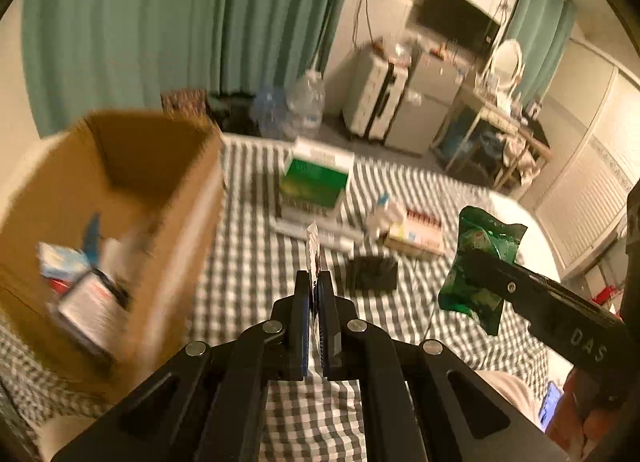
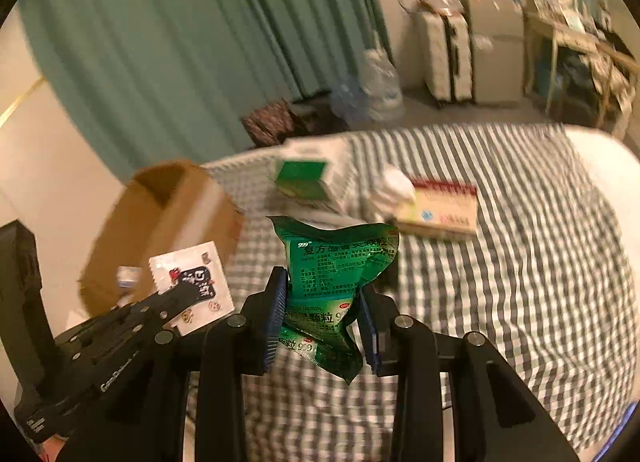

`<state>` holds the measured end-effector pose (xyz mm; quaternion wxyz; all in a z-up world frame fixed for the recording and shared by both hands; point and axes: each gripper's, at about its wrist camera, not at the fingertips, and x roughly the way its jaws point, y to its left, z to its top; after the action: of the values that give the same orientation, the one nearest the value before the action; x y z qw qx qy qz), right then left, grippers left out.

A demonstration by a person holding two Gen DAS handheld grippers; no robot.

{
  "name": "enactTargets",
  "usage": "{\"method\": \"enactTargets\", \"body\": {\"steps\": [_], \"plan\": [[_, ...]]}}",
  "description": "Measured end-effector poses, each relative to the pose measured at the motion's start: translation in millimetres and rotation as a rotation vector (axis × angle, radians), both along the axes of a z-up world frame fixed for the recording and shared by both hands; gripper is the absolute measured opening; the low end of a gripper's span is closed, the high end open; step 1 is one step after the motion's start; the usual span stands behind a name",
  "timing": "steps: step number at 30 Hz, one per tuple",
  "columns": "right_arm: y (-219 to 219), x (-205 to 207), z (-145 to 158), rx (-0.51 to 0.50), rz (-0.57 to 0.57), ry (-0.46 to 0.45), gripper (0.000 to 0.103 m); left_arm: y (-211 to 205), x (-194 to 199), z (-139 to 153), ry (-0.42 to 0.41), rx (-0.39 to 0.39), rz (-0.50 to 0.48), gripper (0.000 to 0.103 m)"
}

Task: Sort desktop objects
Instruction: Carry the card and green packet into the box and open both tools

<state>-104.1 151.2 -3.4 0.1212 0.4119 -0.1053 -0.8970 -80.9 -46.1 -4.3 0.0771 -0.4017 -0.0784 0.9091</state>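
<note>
Left wrist view: left gripper (image 1: 314, 282) low centre, fingers (image 1: 301, 302) pinched nearly together on a thin white sachet (image 1: 313, 248), seen edge-on and standing up from the tips. Held by its lower part, probably so it can hang free and drop cleanly. Open cardboard box (image 1: 120, 198) at left, blurred, already holding a few small packets; likely the sorting bin. Striped bed cover (image 1: 248, 262) under everything. Green-and-white carton (image 1: 314, 182) at centre, a red-topped flat box (image 1: 420, 230) to its right, a small dark item (image 1: 372, 272) nearer the camera. Right gripper (image 1: 476, 266) entering from the right edge, closed on a green pouch (image 1: 480, 262) clear of the bed. "DAS" legible on its black arm.

Right wrist view: right gripper (image 2: 322, 318) low centre, fingers (image 2: 276, 322) at a middling gap, pads squeezing the crumpled green pouch (image 2: 336, 282) across its waist, so the foil bulges above and below. Print reads "999" with Chinese characters, and small red "OTC" ovals; rest too creased to read. Left gripper (image 2: 188, 294) at lower left, gripping the white sachet (image 2: 192, 286), face-on here with a black-and-red printed design, characters unclear. Cardboard box (image 2: 160, 222) just behind it at left. Green carton (image 2: 304, 178) and red-topped box (image 2: 440, 206) on the bed cover (image 2: 500, 262) beyond, blurred. Both items aloft, neither yet in the box.
</note>
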Motion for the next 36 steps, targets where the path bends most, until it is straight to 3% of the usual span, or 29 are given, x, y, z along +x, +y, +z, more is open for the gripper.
{"method": "enactTargets", "body": {"steps": [5,11,18,24,28,29,31,32,33,36], "plan": [[-41.1,22.9,46.6,-0.004,0.088,0.090,0.033,-41.0,15.9,52.5,0.110,0.005,0.059,0.004],[-107.3,26.7,73.2,-0.017,0.213,0.138,0.033,-103.4,20.4,74.9,0.148,-0.008,0.151,0.004],[-183.3,-1.0,50.2,-0.025,0.337,0.076,0.033,-175.1,3.0,29.1,0.047,-0.003,0.254,0.004],[-228.5,-30.8,7.9,0.000,0.382,-0.023,0.033,-199.0,-15.1,-17.0,-0.051,-0.017,0.247,0.004],[-242.6,-48.5,-6.8,-0.020,0.387,-0.055,0.034,-205.7,-18.9,-32.3,-0.087,-0.014,0.242,0.006],[-243.1,-52.3,-7.2,-0.037,0.379,-0.057,0.044,-207.6,-20.3,-35.6,-0.097,-0.017,0.244,0.013],[-240.8,-57.0,-5.8,-0.086,0.342,-0.052,0.069,-210.7,-21.6,-40.6,-0.122,-0.028,0.260,0.043],[-238.1,-58.4,-4.2,-0.110,0.322,-0.038,0.070,-213.6,-22.0,-43.8,-0.146,-0.040,0.286,0.070],[-234.2,-59.4,-1.6,-0.128,0.314,-0.026,0.070,-216.5,-21.5,-45.8,-0.159,-0.042,0.308,0.080],[-219.4,-56.5,8.5,-0.137,0.284,0.009,0.070,-225.3,-19.4,-49.2,-0.190,-0.015,0.351,0.080]]}}
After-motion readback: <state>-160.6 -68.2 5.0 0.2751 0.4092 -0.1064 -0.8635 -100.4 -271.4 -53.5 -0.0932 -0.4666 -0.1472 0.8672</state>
